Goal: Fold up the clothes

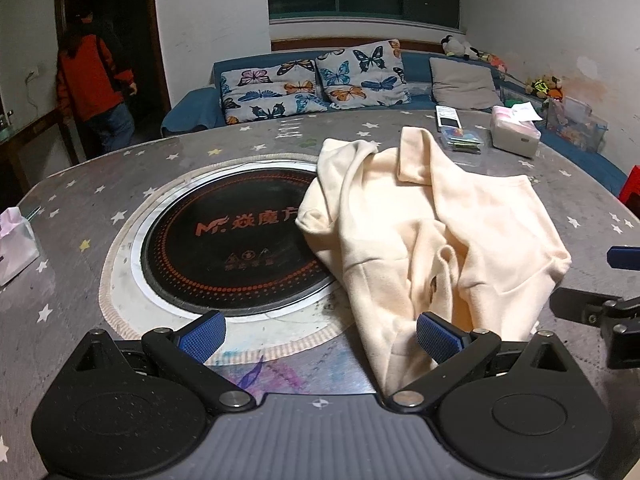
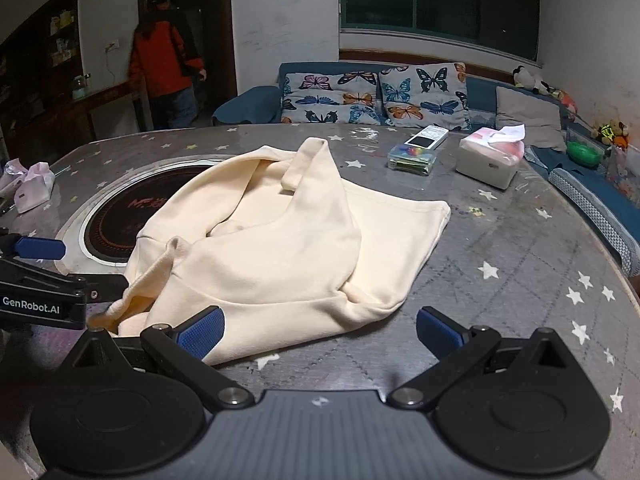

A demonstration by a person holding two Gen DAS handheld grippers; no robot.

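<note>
OK, I see the cream garment (image 2: pixel 280 240) lying crumpled on the grey star-print table (image 2: pixel 520 248), loosely bunched with one strip sticking up toward the far side, its left part draped over the edge of the round black cooktop (image 1: pixel 224 248) set into the table. My left gripper (image 1: pixel 320 336) sits at the garment's near edge, jaws wide, right finger (image 1: pixel 436 334) over the cloth, nothing clamped. My right gripper (image 2: pixel 320 332) is at the near right edge of the cloth, jaws also wide, left finger (image 2: pixel 202 332) over the hem, right one above bare table. Beyond the garment: a tissue box (image 2: pixel 490 158), a small clear case (image 2: pixel 412 158) and a remote (image 2: pixel 428 136). Pink-white bag (image 1: pixel 14 240) at far left. Behind the table, a blue sofa (image 1: pixel 192 108) with butterfly cushions (image 1: pixel 316 80); a person in a red jacket (image 1: pixel 92 80) stands by the doorway.
</note>
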